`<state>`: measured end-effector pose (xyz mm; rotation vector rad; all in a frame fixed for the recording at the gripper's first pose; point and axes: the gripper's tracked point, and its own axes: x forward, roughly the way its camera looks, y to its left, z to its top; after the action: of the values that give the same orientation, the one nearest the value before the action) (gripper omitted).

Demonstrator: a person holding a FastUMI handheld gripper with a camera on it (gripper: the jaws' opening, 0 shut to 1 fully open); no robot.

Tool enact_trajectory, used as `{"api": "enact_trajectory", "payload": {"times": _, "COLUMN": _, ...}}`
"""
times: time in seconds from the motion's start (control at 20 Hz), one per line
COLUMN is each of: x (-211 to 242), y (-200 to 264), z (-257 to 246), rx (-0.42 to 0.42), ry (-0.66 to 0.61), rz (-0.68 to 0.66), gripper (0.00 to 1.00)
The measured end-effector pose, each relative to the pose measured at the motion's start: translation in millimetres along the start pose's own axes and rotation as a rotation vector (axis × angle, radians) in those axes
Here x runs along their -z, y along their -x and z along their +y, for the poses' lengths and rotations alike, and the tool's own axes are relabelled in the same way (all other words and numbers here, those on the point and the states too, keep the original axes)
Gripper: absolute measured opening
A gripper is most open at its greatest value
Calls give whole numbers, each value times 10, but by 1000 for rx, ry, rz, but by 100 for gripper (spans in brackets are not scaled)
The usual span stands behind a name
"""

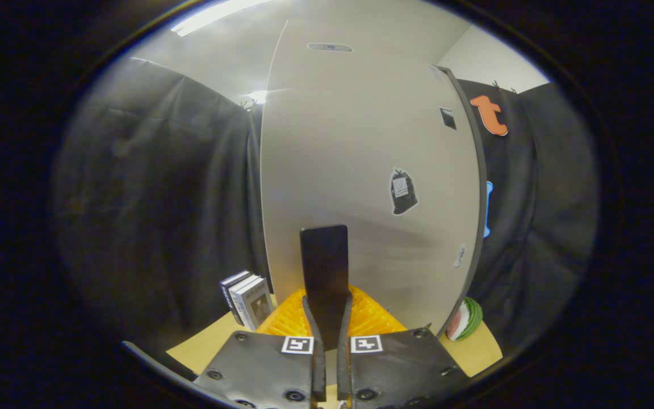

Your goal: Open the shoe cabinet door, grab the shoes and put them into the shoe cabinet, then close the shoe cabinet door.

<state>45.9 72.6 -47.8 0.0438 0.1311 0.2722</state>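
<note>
The gripper [331,335] sits at six o'clock, its two fingers drawn close together with a dark flat handle [325,272] clamped between them; the handle rises straight up toward twelve o'clock from between the fingertips, and both fingers press against its lower sides. The handle belongs to the shoe cabinet door [361,170], a tall pale grey panel directly ahead of the fingers that stretches from the middle up toward twelve o'clock. The door carries a few small stickers: a dark bag-shaped one [403,192] at about two o'clock from the handle's top, a small dark square one [448,118] higher toward one o'clock, and a pale one [459,257] near the door's edge at three o'clock. An oval fitting [330,47] sits high on the panel near twelve o'clock. Whether the door is ajar or flush I cannot tell. Just behind the fingers, at the foot of the door, lies an orange ribbed piece [369,318]. At nine o'clock from the fingers, a few books [247,298] stand upright on the tan wooden floor [202,346], beside the door's left edge. At four o'clock from the handle, a watermelon-slice toy [466,319] rests against the door's lower corner. No shoes can be made out here.
</note>
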Motion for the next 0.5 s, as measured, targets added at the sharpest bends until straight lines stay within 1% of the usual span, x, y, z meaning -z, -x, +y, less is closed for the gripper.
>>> {"api": "enact_trajectory", "payload": {"times": 0.3, "x": 37, "y": 510, "z": -449, "rx": -3, "ry": -13, "rz": 12, "gripper": 9}}
{"api": "enact_trajectory", "payload": {"times": 0.5, "x": 41, "y": 686, "z": -711, "rx": 46, "ry": -11, "rz": 17, "gripper": 8}}
